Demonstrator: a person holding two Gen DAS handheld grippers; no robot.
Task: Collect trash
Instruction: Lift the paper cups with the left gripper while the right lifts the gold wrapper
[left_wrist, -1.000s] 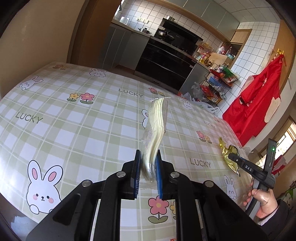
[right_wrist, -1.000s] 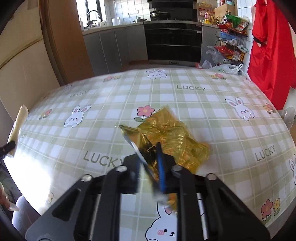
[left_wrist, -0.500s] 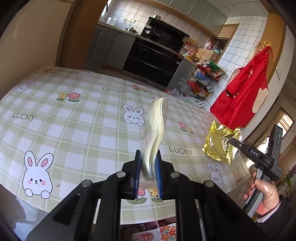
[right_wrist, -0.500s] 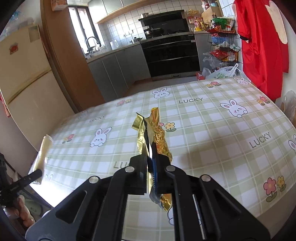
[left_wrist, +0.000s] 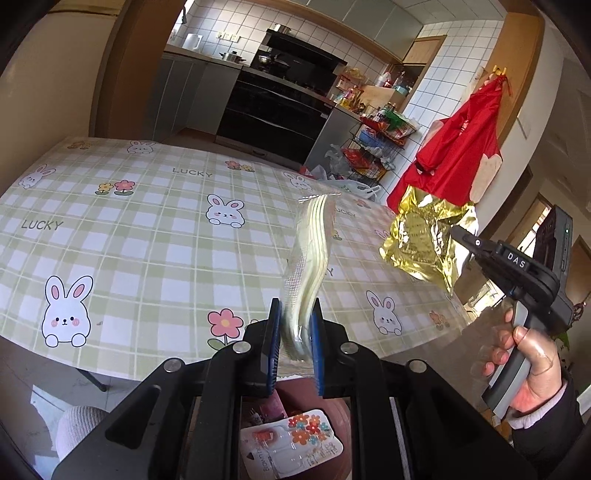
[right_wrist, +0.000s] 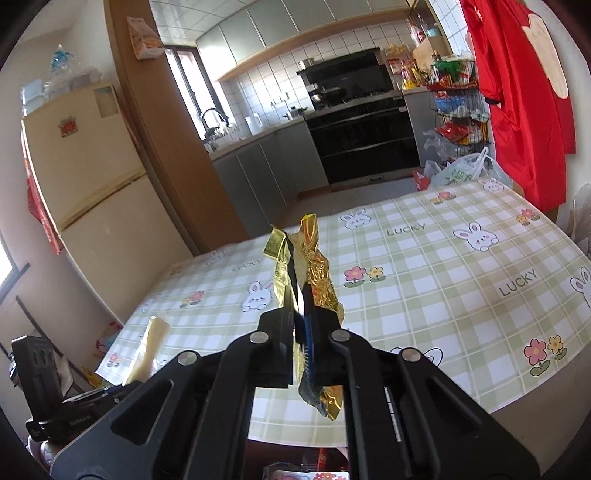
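My left gripper is shut on a clear pale-yellow plastic wrapper that stands upright between its blue pads. It also shows at the lower left of the right wrist view. My right gripper is shut on a crumpled gold foil wrapper, which also shows at the right of the left wrist view. Both grippers are off the near edge of the table, above a brown bin holding a flowered package.
The table carries a green checked cloth with rabbits and flowers. A grey stool stands below at the left. A fridge is at the left, a red apron hangs at the right, and kitchen counters are behind.
Both grippers have lifted their wrappers off the table and pulled back past its near edge. The bin has come into view below them.
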